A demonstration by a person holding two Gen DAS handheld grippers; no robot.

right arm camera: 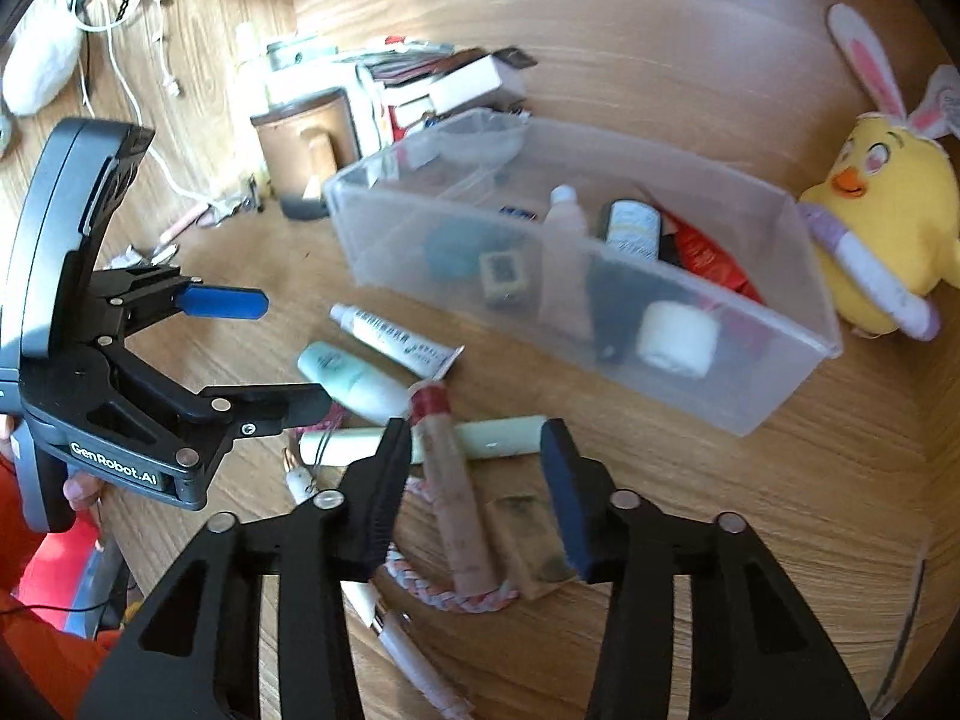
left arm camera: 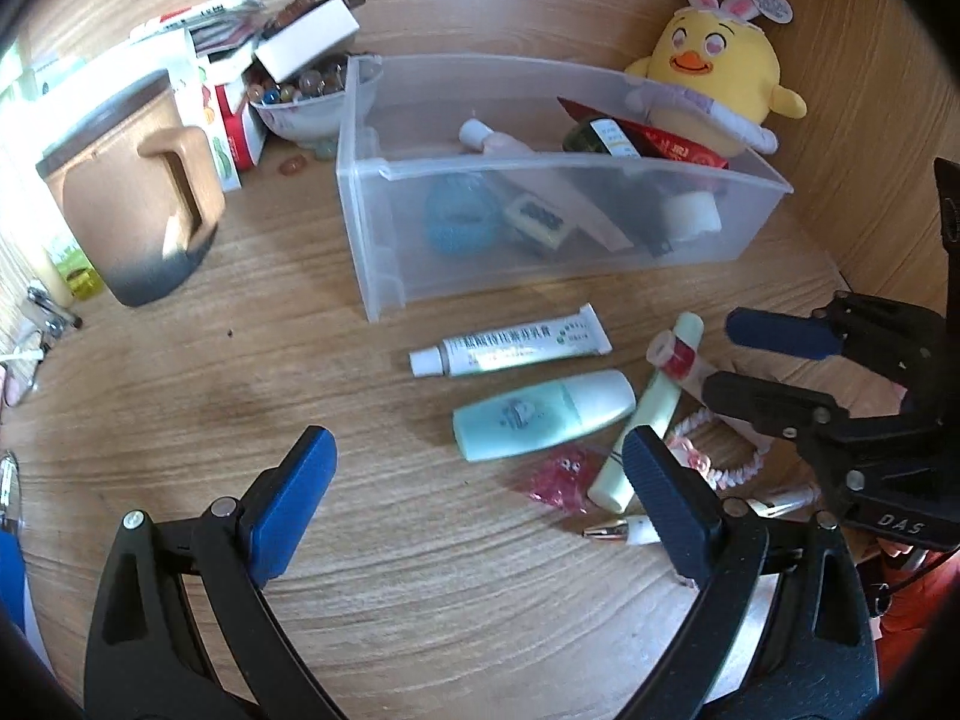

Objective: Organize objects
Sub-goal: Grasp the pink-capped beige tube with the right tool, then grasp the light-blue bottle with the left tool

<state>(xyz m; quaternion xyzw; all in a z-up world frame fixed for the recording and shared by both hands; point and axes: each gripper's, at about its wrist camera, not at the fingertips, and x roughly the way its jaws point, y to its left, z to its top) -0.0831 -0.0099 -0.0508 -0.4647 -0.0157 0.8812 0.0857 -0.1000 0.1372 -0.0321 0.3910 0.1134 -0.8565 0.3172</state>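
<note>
Wooden counter (left arm camera: 420,600) strewn with tubes beside a clear plastic bin (left arm camera: 540,180). Right gripper (right arm camera: 474,480), fingers apart, straddling a pinkish tube (right arm camera: 456,510) without pressing it. Left gripper (left arm camera: 474,480), fingers wide apart and empty, above a mint bottle (left arm camera: 540,414).

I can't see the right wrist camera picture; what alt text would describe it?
The right gripper, jaws apart, hovers over a pinkish tube on a wooden desk. Beyond lie more tubes and a clear plastic bin of toiletries, with the left gripper alongside.
</note>
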